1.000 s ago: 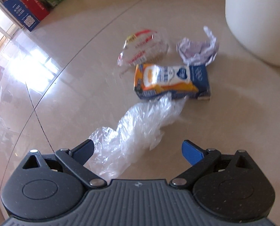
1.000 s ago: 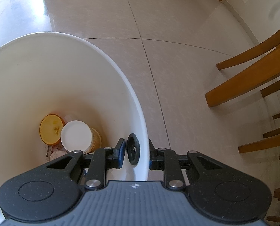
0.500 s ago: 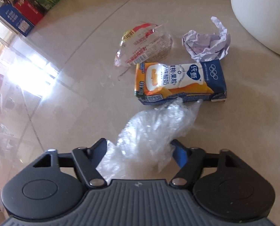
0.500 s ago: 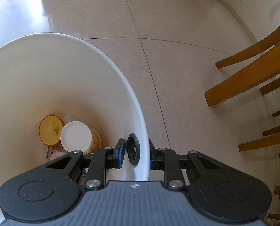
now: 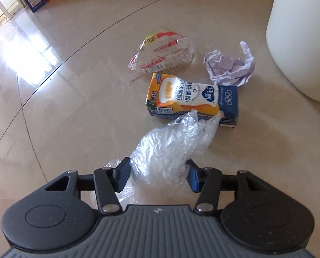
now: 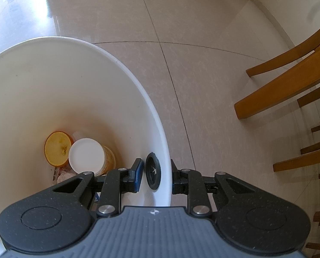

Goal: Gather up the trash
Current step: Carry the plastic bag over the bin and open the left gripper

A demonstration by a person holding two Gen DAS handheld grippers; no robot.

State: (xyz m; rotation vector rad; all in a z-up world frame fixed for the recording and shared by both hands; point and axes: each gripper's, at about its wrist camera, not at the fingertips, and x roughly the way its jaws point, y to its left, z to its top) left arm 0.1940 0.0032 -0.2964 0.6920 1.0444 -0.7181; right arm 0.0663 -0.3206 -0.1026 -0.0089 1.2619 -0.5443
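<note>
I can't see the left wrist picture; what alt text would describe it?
The left gripper closes around a crumpled clear plastic bag on a glossy beige tiled floor. Beyond lie an orange-and-blue drink carton, a clear food wrapper, crumpled white paper and a white bin.

Your right gripper (image 6: 154, 177) straddles the near wall of the white bin (image 6: 125, 75), one finger inside, the other outside, clamped on the rim. A black round grommet (image 6: 153, 173) sits on the inner wall between the fingers. Down at 9 o'clock inside the bin lie an orange lid (image 6: 57, 148) and a yellow tub with a white cap (image 6: 88, 157), touching. Wooden chair legs (image 6: 284, 86) stand at 3 o'clock on the tiled floor (image 6: 202, 64).
</note>
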